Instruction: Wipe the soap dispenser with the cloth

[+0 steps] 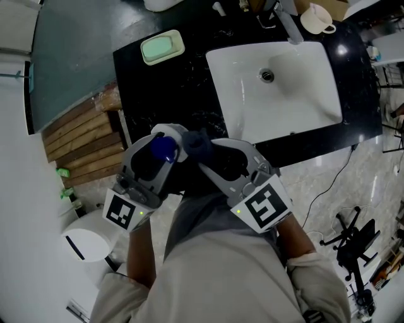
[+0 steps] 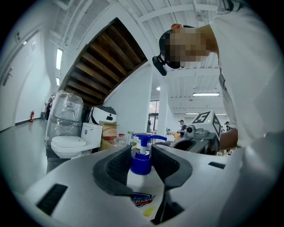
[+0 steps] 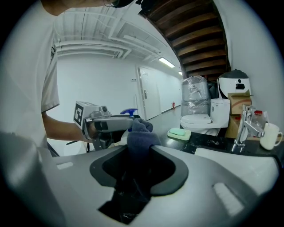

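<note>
The soap dispenser [image 2: 143, 195] is a white bottle with a printed label and a blue pump [image 1: 163, 148]. It sits upright between the pads of my left gripper [image 2: 142, 162], which is shut on it. My right gripper [image 3: 140, 159] is shut on a dark blue cloth [image 3: 141, 135]. A bunched end of the cloth sticks out past the fingertips. In the head view both grippers are held close in front of the person's body. There the cloth [image 1: 198, 144] lies right beside the pump, at the tip of the left gripper [image 1: 166, 135]. The bottle's lower body is hidden in that view.
A black counter [image 1: 183, 82] with a white sink [image 1: 303, 94] lies ahead. It carries a faucet [image 1: 287, 24], a white cup [image 1: 317, 19] and a green soap dish [image 1: 162, 47]. A white toilet [image 3: 197, 119] stands to the side. Cables and a stand [image 1: 353, 243] lie on the floor at right.
</note>
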